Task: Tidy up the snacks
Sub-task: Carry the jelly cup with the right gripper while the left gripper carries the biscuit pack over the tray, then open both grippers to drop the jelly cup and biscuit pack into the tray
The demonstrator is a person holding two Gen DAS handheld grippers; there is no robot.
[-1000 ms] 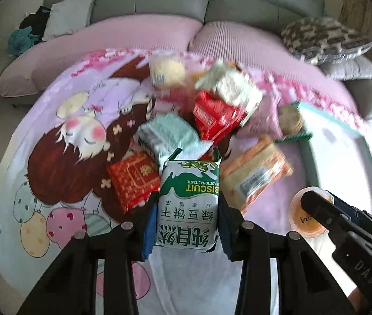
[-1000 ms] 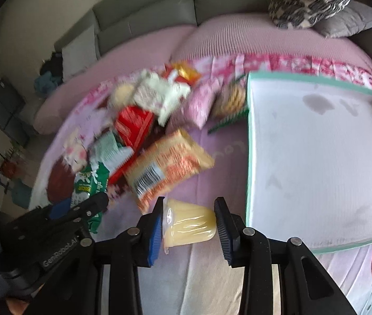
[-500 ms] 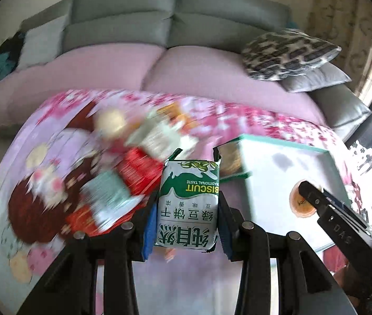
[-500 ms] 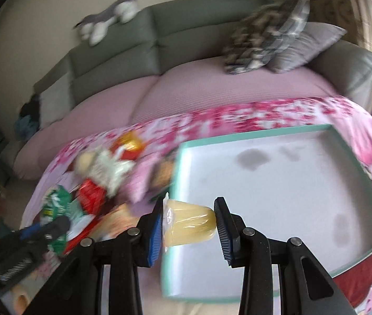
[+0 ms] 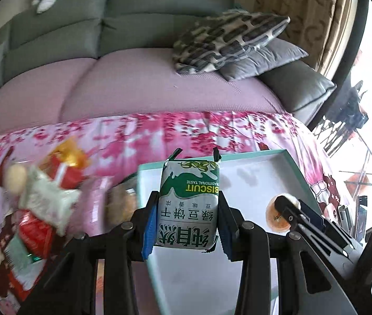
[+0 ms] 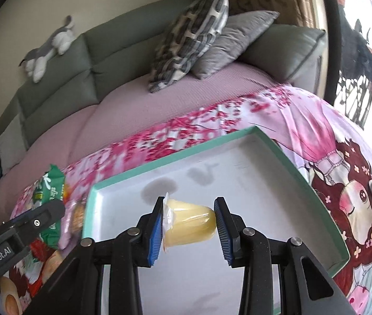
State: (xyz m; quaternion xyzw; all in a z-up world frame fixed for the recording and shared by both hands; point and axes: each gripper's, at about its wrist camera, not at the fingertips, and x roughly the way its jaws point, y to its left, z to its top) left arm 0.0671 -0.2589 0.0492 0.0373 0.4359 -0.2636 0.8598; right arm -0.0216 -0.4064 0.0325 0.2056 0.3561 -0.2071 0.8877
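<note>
My left gripper (image 5: pixel 188 210) is shut on a green-and-white biscuit packet (image 5: pixel 190 191), held upright over the near left part of a white tray with a teal rim (image 5: pixel 254 155). In the right wrist view, my right gripper (image 6: pixel 189 221) is shut on a yellow jelly cup (image 6: pixel 191 227) lying sideways, above the same tray (image 6: pixel 175 157). The jelly cup (image 5: pixel 274 219) also shows at the right of the left wrist view. The biscuit packet (image 6: pixel 49 183) appears at the left edge of the right wrist view.
The tray lies on a pink cartoon-print blanket (image 5: pixel 212 131). A pile of loose snack packets (image 5: pixel 44 199) sits left of the tray. Behind stand a grey sofa (image 5: pixel 133 26), patterned and grey cushions (image 6: pixel 191 36), and a plush toy (image 6: pixel 49 50). Windows are at right.
Both grippers have swung to the right, from over the snack pile to above the tray, each carrying its snack. Neither grip has changed.
</note>
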